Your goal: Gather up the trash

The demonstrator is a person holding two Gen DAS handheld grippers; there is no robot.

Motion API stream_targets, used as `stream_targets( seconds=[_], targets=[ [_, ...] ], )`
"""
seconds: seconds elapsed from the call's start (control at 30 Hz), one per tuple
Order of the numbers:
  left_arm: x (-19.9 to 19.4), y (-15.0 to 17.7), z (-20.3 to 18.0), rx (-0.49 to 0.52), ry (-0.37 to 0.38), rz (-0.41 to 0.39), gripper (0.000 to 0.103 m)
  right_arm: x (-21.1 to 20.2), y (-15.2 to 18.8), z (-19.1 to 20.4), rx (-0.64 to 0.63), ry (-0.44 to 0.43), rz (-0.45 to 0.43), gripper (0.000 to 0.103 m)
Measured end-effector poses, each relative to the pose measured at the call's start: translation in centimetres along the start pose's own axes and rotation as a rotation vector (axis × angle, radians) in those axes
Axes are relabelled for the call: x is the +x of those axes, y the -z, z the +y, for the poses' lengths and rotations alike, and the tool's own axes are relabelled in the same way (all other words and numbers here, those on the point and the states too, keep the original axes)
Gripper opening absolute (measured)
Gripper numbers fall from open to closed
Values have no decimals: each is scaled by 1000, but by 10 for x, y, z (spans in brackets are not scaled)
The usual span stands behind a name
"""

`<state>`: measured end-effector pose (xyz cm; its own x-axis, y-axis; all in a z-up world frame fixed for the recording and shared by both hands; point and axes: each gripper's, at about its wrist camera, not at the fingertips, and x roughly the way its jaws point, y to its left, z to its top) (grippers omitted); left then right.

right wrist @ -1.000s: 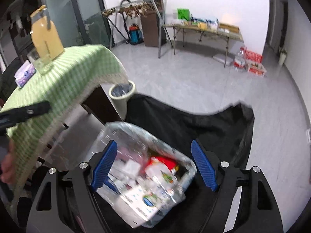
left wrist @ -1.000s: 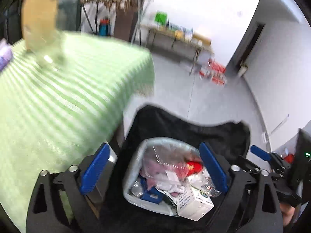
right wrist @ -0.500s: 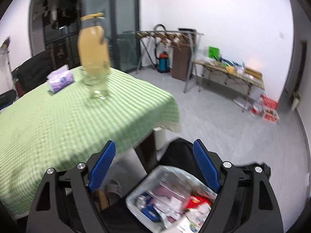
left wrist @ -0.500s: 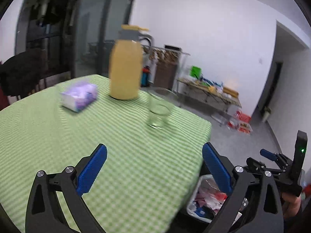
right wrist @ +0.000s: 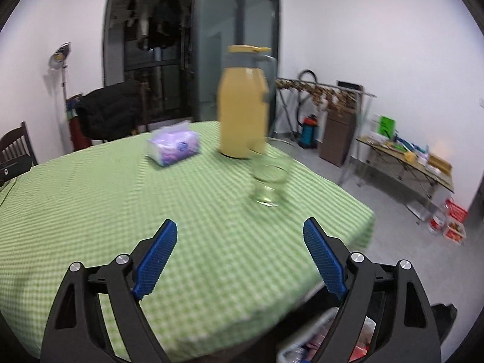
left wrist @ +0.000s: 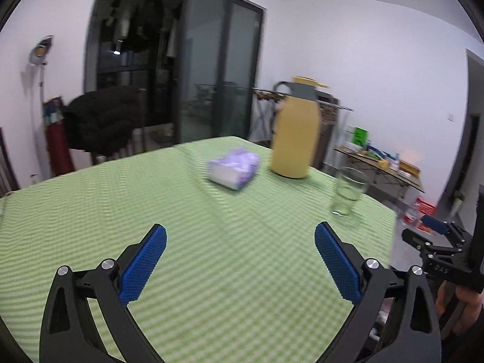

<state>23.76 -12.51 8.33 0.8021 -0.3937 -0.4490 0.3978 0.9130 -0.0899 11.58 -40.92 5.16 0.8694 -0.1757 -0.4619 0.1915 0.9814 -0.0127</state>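
Note:
My left gripper [left wrist: 240, 237] stands open over the green checked tablecloth [left wrist: 151, 211], nothing between its blue pads. My right gripper [right wrist: 239, 234] is also over the cloth [right wrist: 121, 211], its jaws opening with nothing between them; it shows too at the right edge of the left wrist view [left wrist: 435, 230], held by a hand [left wrist: 459, 302]. The trash bin [right wrist: 305, 348], clear-lined and full of wrappers, peeks out below the table edge between the right gripper's arms. A black bag [right wrist: 444, 311] lies beside it.
On the table stand a yellow jug [right wrist: 243, 115], a drinking glass [right wrist: 269, 186] and a purple tissue pack [right wrist: 174, 145]. A chair with a dark coat [right wrist: 109, 112] is behind. A folding table with clutter [right wrist: 405, 157] and crates [right wrist: 450, 224] stand at right.
Both grippers rose and swung left from above the trash bin to above the table. The bin dropped out of the left wrist view and to the bottom of the right wrist view.

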Motion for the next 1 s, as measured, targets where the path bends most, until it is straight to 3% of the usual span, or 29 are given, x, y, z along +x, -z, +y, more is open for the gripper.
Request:
stream_targets(
  seconds=[0.4, 0.63, 1.0],
  targets=[
    [-41, 18, 126, -69, -253, -66, 95, 27, -12, 108, -26, -169, -70, 82],
    [-53, 47, 165, -70, -363, -109, 95, 37, -6, 148, -3, -231, -148, 85],
    [-47, 79, 195, -129, -351, -75, 95, 54, 18, 172, 10, -177, -133, 87]
  ],
)
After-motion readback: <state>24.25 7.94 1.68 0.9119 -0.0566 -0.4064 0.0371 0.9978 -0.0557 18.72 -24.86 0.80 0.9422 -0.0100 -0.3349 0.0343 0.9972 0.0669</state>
